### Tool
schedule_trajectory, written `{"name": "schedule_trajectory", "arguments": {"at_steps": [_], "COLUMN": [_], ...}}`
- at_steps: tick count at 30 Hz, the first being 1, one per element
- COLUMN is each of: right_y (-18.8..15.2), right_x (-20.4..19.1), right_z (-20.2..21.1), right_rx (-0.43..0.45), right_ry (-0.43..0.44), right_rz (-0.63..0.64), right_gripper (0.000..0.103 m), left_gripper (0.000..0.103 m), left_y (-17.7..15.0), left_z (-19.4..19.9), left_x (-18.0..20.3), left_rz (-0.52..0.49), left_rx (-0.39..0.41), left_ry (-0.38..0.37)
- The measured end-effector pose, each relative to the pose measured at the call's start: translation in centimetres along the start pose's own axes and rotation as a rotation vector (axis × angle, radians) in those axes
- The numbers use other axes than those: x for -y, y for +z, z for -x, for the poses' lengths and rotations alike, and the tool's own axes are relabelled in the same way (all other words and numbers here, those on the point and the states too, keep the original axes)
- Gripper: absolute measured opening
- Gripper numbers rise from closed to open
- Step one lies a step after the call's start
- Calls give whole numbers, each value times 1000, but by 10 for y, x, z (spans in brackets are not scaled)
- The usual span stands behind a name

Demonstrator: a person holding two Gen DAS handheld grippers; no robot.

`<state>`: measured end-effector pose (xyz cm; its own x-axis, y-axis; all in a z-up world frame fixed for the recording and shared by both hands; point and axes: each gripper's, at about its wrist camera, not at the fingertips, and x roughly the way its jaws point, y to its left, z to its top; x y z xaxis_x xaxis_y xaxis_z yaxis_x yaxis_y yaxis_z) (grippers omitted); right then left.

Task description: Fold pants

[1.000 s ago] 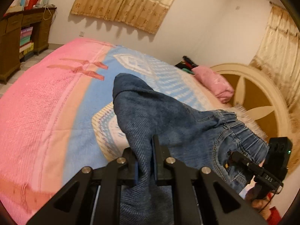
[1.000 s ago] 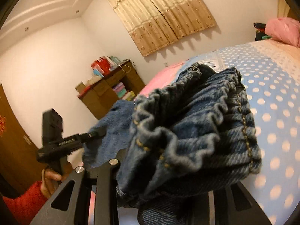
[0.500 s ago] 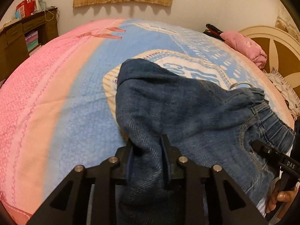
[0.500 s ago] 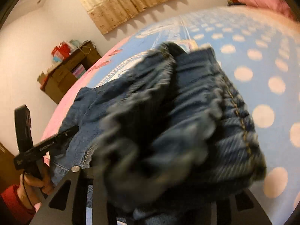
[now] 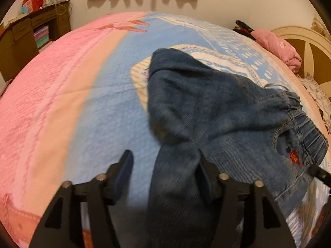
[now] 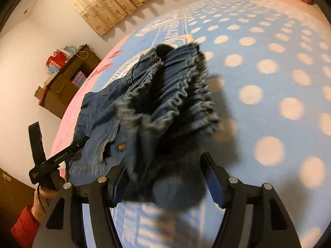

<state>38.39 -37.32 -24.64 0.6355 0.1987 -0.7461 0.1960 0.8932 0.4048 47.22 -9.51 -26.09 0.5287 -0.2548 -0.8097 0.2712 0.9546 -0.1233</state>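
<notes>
Blue denim pants (image 5: 217,111) lie in a loose heap on the bed, leg end at the left and elastic waistband with a red tag at the right. My left gripper (image 5: 165,161) is open, its jaws wide apart around the leg cloth, which drapes between them. In the right wrist view the bunched waistband (image 6: 171,101) sits just ahead of my right gripper (image 6: 165,165), which is open with the cloth loose between its jaws. The left gripper's body (image 6: 53,157) shows at the lower left, held by a hand in a red sleeve.
The bed has a pink and blue blanket (image 5: 68,86) with white dots (image 6: 266,66). A pink pillow (image 5: 277,47) and a round headboard (image 5: 310,47) are at the right. A brown dresser (image 5: 31,39) stands by the far wall under curtains (image 6: 118,2).
Both grippers opened and let go of the pants, which dropped onto the bed. Both grippers tilted down toward the blanket.
</notes>
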Motion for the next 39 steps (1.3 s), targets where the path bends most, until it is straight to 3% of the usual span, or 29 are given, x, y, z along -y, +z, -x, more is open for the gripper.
{"name": "schedule_trajectory", "arguments": {"at_steps": [2,4,6,9,11,16,19,21,25,26,27,29,32,35,36,37,39], "right_y": [3,15,36,69,86,113,132,137,140,140,138,134,145,172,179,185,199], "right_x": [-23,-53,-85,-125,-144,-195,-231,-252,-273,-273,-271,-272,-260,-230,-220,-213,-197], "right_z": [22,46,58,41,12,-79,-122,-153,-204,-219,-227,-238,-237,-231,-234,-235,-237], "right_rx": [50,139,170,91,11,-88,-105,-166,-266,-297,-320,-328,-303,-229,-221,-200,-166], "right_ry": [-92,-157,-117,-47,15,23,11,3,-55,-77,-90,-135,-112,-21,3,-2,1], "right_rz": [113,241,325,356,341,355,424,485,556,548,556,598,497,228,153,110,45], "right_gripper": [67,67,67,67,67,66,66,66,66,63,35,27,23,18,14,0,0], "left_gripper": [72,87,91,94,94,95,95,95,102,102,102,102,101,99,99,99,99], "left_y": [-3,-5,-9,-19,-21,-16,-22,-31,-28,-29,-29,-30,-30,-32,-33,-35,-36], "left_z": [5,6,6,4,4,2,6,11,2,1,0,0,1,1,0,0,0], "left_x": [-4,-8,-12,-12,-12,-11,-17,-17,-7,-7,-6,-7,-4,1,2,2,2], "left_rz": [12,34,52,52,51,59,126,167,133,134,131,135,130,128,126,125,129], "left_rx": [-13,-25,-13,34,46,12,23,58,34,36,37,36,38,48,49,51,53], "left_ry": [3,2,-23,-29,-23,-21,-39,-39,2,3,8,7,26,36,36,36,31]}}
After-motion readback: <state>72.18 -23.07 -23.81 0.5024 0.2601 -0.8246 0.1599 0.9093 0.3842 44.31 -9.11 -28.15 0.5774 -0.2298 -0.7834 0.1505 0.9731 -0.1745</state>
